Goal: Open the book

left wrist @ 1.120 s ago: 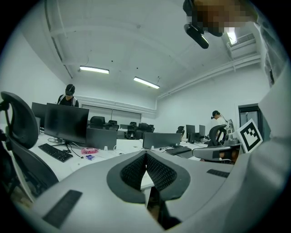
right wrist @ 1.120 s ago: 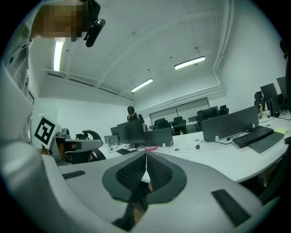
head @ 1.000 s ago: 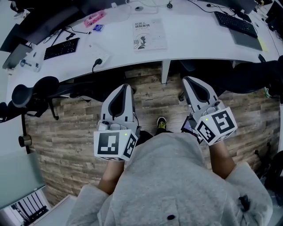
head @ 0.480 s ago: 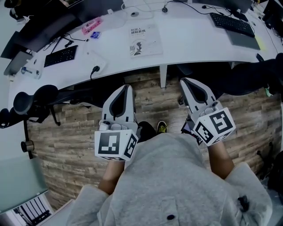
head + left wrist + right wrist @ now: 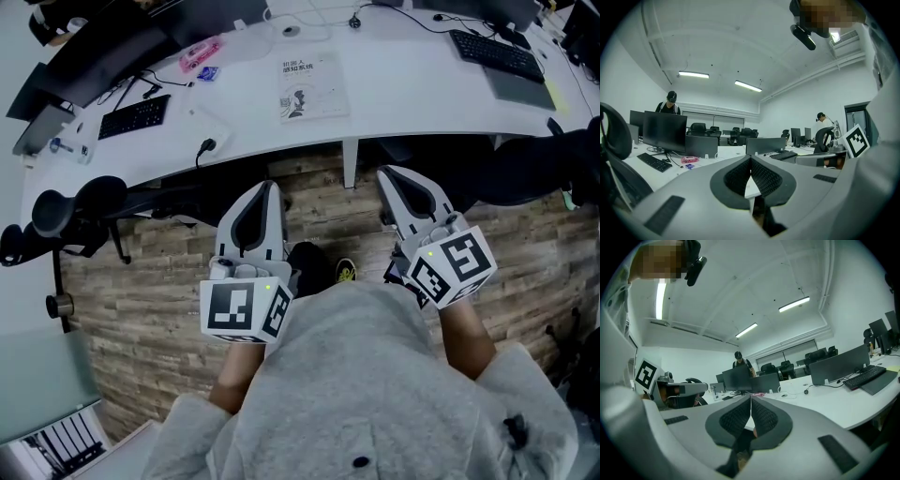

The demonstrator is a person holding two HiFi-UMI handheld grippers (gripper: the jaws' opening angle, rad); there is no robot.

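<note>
Head view, closed book [image 5: 312, 86] flat on the white desk [image 5: 412, 80], left gripper [image 5: 270, 187] and right gripper [image 5: 387, 174] short of the desk over plank floor [image 5: 141, 281], left gripper view, jaws together, empty, monitors [image 5: 664, 132] on the desk, right gripper view, jaws together too, strip lights [image 5: 794, 303] above

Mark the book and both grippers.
book [image 5: 314, 86]: head view, middle of its cover.
left gripper [image 5: 269, 186]: head view, tips of its closed jaws.
right gripper [image 5: 387, 173]: head view, tips of its closed jaws.
</note>
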